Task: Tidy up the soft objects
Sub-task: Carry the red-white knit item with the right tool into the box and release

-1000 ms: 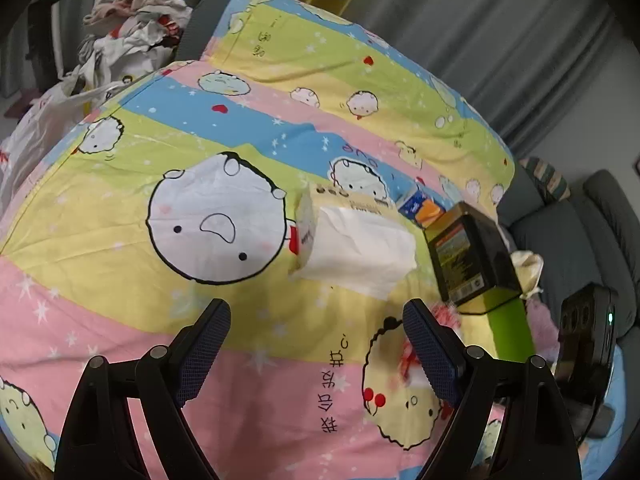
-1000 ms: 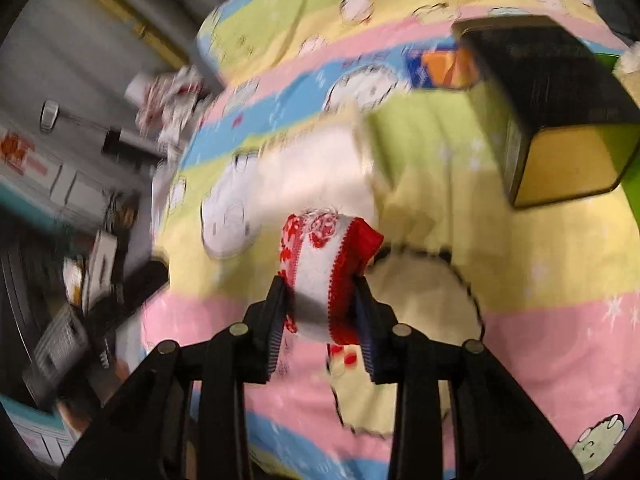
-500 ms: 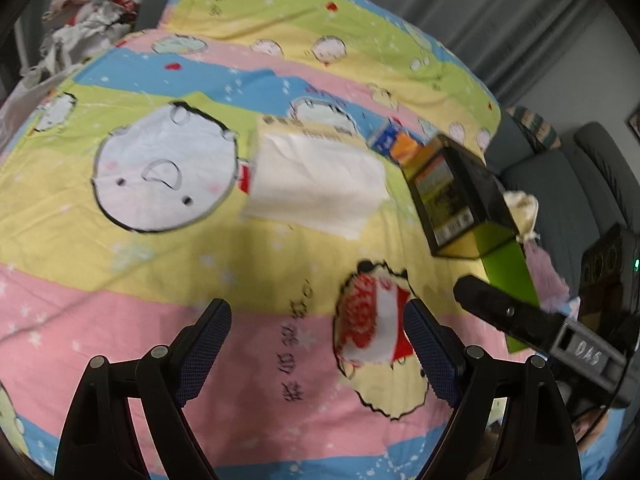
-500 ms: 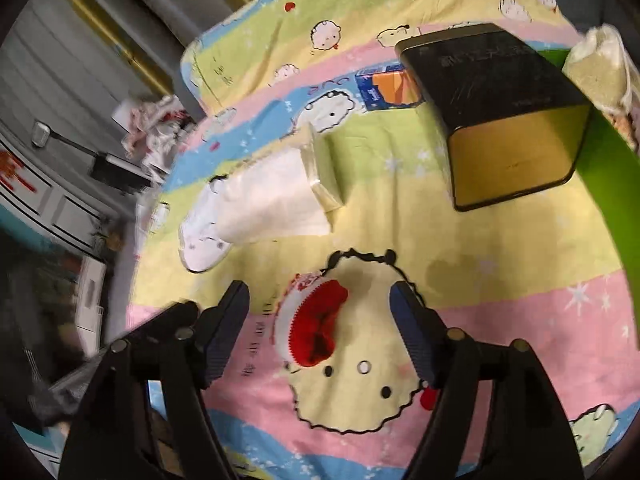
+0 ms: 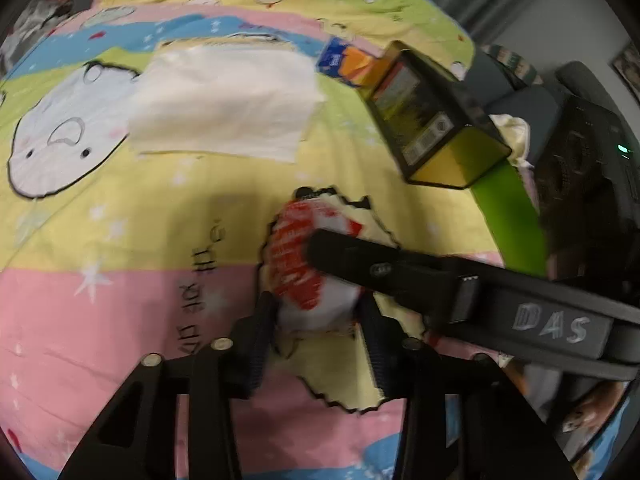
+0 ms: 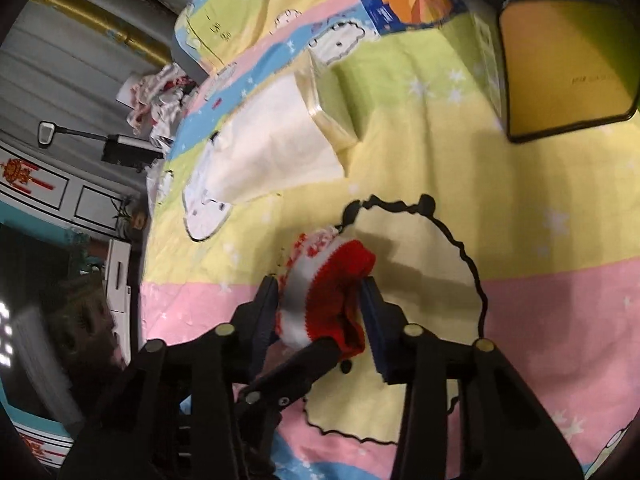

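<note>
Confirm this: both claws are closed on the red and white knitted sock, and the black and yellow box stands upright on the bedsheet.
Wrong on the box. In the left wrist view the black and yellow box lies on its side on the bedsheet. Both the left claw and the right claw do grip the red and white knitted sock.

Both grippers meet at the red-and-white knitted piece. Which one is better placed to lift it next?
Likely right: the right gripper brackets the knitted piece squarely between both fingers; the left gripper reaches only its near edge.
</note>
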Tool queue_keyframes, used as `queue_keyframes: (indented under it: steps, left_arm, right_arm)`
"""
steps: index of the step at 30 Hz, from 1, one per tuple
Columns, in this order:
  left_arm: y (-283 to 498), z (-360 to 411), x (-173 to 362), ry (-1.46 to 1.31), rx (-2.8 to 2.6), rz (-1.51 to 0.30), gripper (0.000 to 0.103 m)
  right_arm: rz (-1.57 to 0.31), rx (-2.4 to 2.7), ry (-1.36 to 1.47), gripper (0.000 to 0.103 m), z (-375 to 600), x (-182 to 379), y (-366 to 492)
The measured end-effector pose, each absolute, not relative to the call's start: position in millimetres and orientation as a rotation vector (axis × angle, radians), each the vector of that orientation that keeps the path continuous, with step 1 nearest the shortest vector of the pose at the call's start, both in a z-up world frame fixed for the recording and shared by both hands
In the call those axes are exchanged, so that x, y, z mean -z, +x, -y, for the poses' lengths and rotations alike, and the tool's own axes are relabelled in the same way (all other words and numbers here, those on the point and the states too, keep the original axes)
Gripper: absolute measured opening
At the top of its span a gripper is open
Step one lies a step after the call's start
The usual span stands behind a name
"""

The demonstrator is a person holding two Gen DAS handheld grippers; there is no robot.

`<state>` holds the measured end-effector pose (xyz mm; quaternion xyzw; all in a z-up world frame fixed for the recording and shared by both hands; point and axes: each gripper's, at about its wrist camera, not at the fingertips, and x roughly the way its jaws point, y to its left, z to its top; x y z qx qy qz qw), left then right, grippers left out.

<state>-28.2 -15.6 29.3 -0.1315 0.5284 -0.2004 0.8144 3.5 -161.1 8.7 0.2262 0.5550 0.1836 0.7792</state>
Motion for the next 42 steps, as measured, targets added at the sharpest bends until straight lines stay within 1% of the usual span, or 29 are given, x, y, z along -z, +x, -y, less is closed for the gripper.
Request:
queue_keyframes:
  steps: [2, 5, 10, 14, 18, 27, 32, 42]
  left_arm:
    - [-31.9, 19.7, -35.4, -0.245, 0.421, -1.080, 0.039]
    - [-36.8, 25.6, -49.7, -0.221, 0.426, -1.029, 0.039]
    - [-43.6, 39.6, -89.6, -0.229, 0.487, -0.902, 0.039]
    - [-46.0, 77.4, -123.6, -0.180, 0.588, -0.773, 0.039]
    - [-42.9, 128.0, -136.9, -0.133, 0.710, -0.714, 0.039]
    - [-41.1, 228.9, -135.9, -0.069, 0.960, -0.702, 0.039]
    - [-37.6, 272.0, -121.4, -0.022, 1.003, -0.780, 0.039]
    - [-34.1, 300.9, -99.5, 0.003, 1.005, -0.869, 0.039]
  right_arm:
    - [-1.190, -0.415, 0.494, 0.035, 161.5, -10.2, 3.3]
    - [-1.146, -0.425, 0.474, 0.034, 164.3, -22.4, -1.0]
    - [-0.998, -0.422, 0.487, 0.034, 190.9, -66.3, -12.9]
    - [-0.856, -0.382, 0.483, 0.036, 225.2, -102.0, -28.1]
    - [-0.747, -0.240, 0.482, 0.036, 274.5, -125.5, -45.3]
    - [-0.652, 0.031, 0.587, 0.036, 373.2, -130.8, -77.2]
    - [-0.681, 0.108, 0.662, 0.037, 409.3, -110.9, -84.4]
    - [-0.732, 0.204, 0.715, 0.037, 430.2, -88.8, -81.1]
